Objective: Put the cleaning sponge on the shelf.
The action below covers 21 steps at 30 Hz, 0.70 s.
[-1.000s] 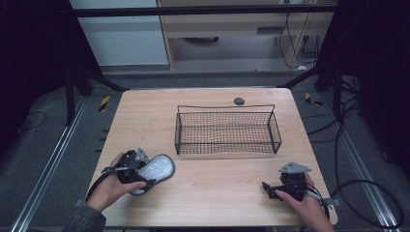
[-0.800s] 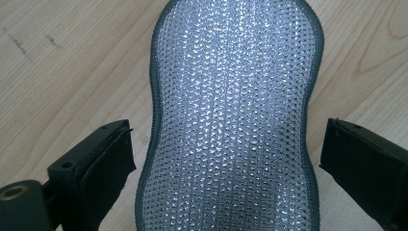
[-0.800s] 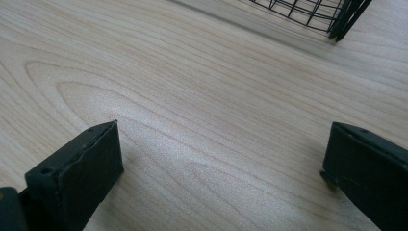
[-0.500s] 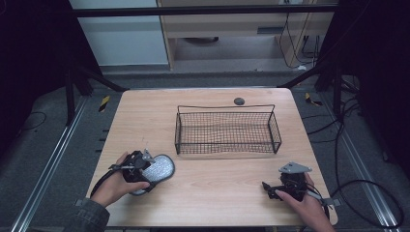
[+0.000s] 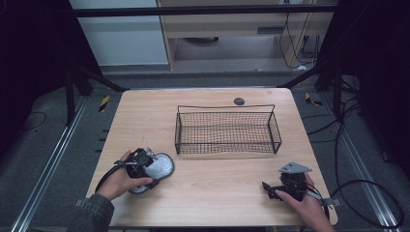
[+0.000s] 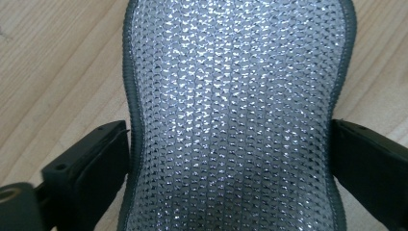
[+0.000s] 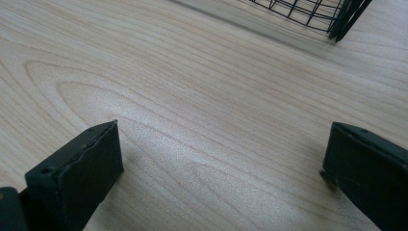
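Since the earlier frames your left gripper (image 5: 145, 166) has drawn back a little toward you along the near-left part of the table (image 5: 217, 193), and the silver mesh pad (image 5: 157, 169) has come with it; your right gripper (image 5: 283, 186) has stayed put. Nearest you, the pad lies flat on the wood at the near-left, and in the left gripper view the silver mesh pad (image 6: 235, 115) fills the gap between the jaws at its narrowed waist: the left jaw looks to be touching its dark bound edge and the right jaw sits right at the other edge, so you appear to be closed on it, though how firmly I cannot tell. Judge it as light and soft, a quilted, glittery fabric that will flop and fold if lifted by one end; the stitched rim at the waist is probably the surest place to pinch, since the shiny face may slip. At the near-right, your right gripper rests with its jaws spread wide and nothing between them, bare wood showing in the gap. Farther off, mid-table, stands the black wire basket (image 5: 226, 133), empty, well apart from the pad, and just beyond it a small dark disc (image 5: 239, 101) near the far edge.
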### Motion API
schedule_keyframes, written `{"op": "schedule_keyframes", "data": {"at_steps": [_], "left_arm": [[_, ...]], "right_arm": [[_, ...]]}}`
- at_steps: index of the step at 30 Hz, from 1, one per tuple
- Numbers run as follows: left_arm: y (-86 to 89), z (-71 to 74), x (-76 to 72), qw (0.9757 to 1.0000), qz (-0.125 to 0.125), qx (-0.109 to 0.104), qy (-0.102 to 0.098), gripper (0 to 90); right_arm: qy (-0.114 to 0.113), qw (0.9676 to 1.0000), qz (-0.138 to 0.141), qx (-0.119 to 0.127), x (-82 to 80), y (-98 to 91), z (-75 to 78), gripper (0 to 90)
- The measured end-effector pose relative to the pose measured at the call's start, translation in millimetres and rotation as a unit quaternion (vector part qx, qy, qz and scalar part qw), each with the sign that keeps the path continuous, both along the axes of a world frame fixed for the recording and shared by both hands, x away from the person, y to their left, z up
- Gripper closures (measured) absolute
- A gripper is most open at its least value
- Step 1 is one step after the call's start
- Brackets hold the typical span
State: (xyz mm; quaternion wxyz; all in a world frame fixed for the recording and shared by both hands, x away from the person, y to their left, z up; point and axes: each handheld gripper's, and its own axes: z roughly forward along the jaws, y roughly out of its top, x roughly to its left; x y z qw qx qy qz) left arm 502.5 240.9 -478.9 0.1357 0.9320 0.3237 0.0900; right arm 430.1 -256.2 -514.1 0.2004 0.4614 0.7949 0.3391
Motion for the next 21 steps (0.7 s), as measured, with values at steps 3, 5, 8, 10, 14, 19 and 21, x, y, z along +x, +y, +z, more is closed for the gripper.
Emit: {"op": "schedule_keyframes", "data": {"at_steps": [3,5,8,10,14,19,21], "left_arm": [[1.9,-1.7,4.0,0.9998,0.006,-0.016,0.009,0.0],[3.1,-2.7,6.2,0.9996,0.01,-0.022,0.016,0.0],[4.6,-3.4,7.8,0.9993,0.011,-0.029,0.019,0.0],[4.6,-2.0,7.4,0.9994,0.007,-0.03,0.018,4.3],[4.5,1.4,4.4,0.9997,0.014,-0.022,-0.001,6.3],[5.7,11.1,-0.9,0.9993,0.013,-0.028,-0.022,7.1],[5.2,15.0,-4.2,0.999,0.012,-0.028,-0.032,7.2]], "right_arm": [[0.0,1.0,0.0,0.0,-0.1,0.0,0.0,0.3],[0.0,1.0,0.0,0.0,-0.1,0.0,0.0,0.3],[0.0,1.0,0.0,0.0,-0.1,0.0,0.0,0.3],[0.0,1.0,0.0,0.0,-0.1,0.0,0.0,0.3],[0.0,1.0,0.0,0.0,-0.1,0.0,0.0,0.3],[0.0,1.0,0.0,0.0,-0.1,0.0,0.0,0.3],[0.0,1.0,0.0,0.0,-0.1,0.0,0.0,0.3]]}}
